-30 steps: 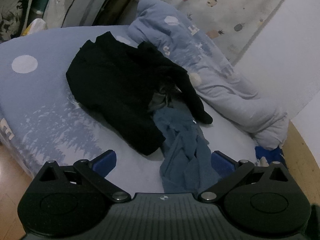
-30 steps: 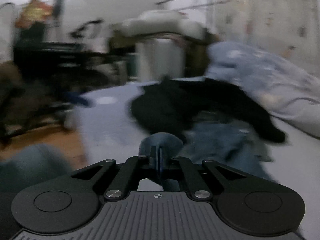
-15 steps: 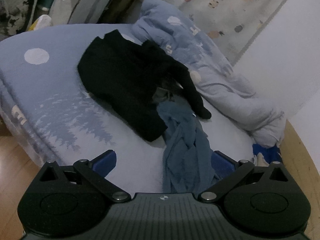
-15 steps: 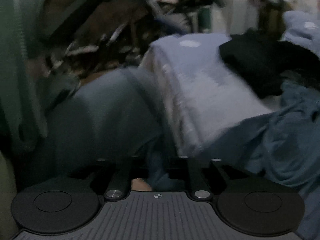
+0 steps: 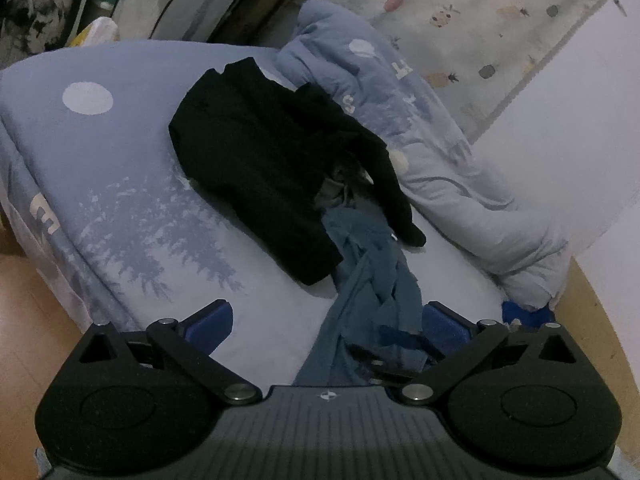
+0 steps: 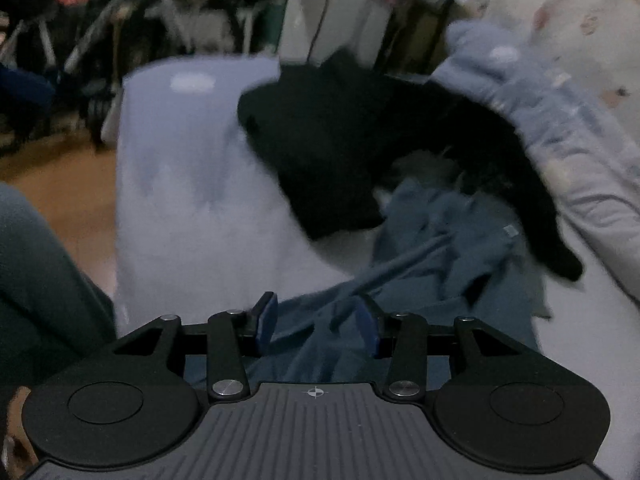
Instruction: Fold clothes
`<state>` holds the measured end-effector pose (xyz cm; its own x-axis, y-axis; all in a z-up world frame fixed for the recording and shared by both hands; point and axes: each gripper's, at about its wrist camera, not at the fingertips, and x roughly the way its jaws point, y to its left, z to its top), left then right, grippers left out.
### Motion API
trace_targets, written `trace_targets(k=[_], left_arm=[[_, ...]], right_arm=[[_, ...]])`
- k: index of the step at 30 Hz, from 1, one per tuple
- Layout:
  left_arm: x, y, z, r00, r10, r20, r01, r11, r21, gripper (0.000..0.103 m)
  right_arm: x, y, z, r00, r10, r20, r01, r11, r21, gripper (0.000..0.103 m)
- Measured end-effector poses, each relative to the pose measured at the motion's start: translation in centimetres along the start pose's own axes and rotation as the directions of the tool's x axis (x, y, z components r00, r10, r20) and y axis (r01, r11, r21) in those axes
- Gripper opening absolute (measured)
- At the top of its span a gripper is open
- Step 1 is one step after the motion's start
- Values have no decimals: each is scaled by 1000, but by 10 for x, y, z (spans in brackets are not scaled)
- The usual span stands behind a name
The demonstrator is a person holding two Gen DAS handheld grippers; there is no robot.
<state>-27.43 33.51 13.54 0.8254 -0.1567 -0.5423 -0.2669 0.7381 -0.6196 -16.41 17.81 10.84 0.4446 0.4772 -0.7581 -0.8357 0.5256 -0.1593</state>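
The left gripper (image 5: 326, 326) hovered over the near edge of the bed (image 5: 132, 200), its jaws spread wide and gripping nothing. A blue-grey garment (image 5: 368, 280) lay twisted on the sheet and trailed toward the camera, its near end passing between the two blue pads but closer to the right-hand one, where a fold of cloth lay against or just in front of that pad; whether it touched could not be told. Another gripper's dark linkage showed low in that same spot, partly hidden by the cloth. Behind the blue-grey garment a black garment (image 5: 272, 160) was spread across the middle of the bed, one sleeve reaching down beside the blue-grey one, and the two overlapped where they met. A rumpled pale blue duvet (image 5: 440, 152) ran along the far side by the wall. In the right wrist view, which was somewhat blurred, the right gripper (image 6: 316, 322) sat low over the near end of the blue-grey garment (image 6: 440, 248), its jaws partly parted and just opening wider; the cloth lay bunched in the gap between the pads, which did not appear to press on it. The black garment (image 6: 340, 148) lay beyond, and a person's leg in dark trousers (image 6: 36, 280) showed at the left edge.
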Motion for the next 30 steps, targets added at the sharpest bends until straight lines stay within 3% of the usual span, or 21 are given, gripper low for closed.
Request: trace_targets(k=[3, 4, 7, 8, 12, 16, 22, 26, 30], left_arm=[[0, 3, 0, 1000, 0, -3, 0, 1000, -4, 103], [0, 4, 1, 1000, 1, -5, -1, 1000, -6, 103], [3, 7, 1, 1000, 8, -14, -8, 1000, -17, 103], [3, 8, 1, 1000, 8, -15, -8, 1000, -17, 103], [2, 6, 1, 1000, 12, -12, -12, 1000, -14, 103], [3, 1, 1, 1000, 23, -10, -23, 1000, -7, 103], [6, -18, 5, 999, 33, 9, -33, 999, 20, 103], [8, -34, 10, 998, 45, 31, -47, 998, 42, 103], [13, -49, 14, 997, 56, 49, -59, 996, 63, 103]], right_arm=[[26, 5, -3, 998, -11, -68, 7, 998, -54, 43], [34, 3, -4, 996, -19, -92, 13, 998, -58, 37], [40, -2, -14, 991, -37, -126, 29, 997, -67, 8], [40, -5, -16, 992, -31, -123, 23, 997, -69, 6], [1, -26, -17, 999, -51, -16, 51, 998, 27, 3], [-56, -64, -18, 988, -110, 109, 90, 980, 179, 3], [-132, -169, -44, 932, -323, 165, 232, 880, 416, 3], [-165, -249, -74, 875, -469, 124, 339, 773, 536, 3], [-175, -309, -100, 818, -574, 44, 458, 695, 554, 3]])
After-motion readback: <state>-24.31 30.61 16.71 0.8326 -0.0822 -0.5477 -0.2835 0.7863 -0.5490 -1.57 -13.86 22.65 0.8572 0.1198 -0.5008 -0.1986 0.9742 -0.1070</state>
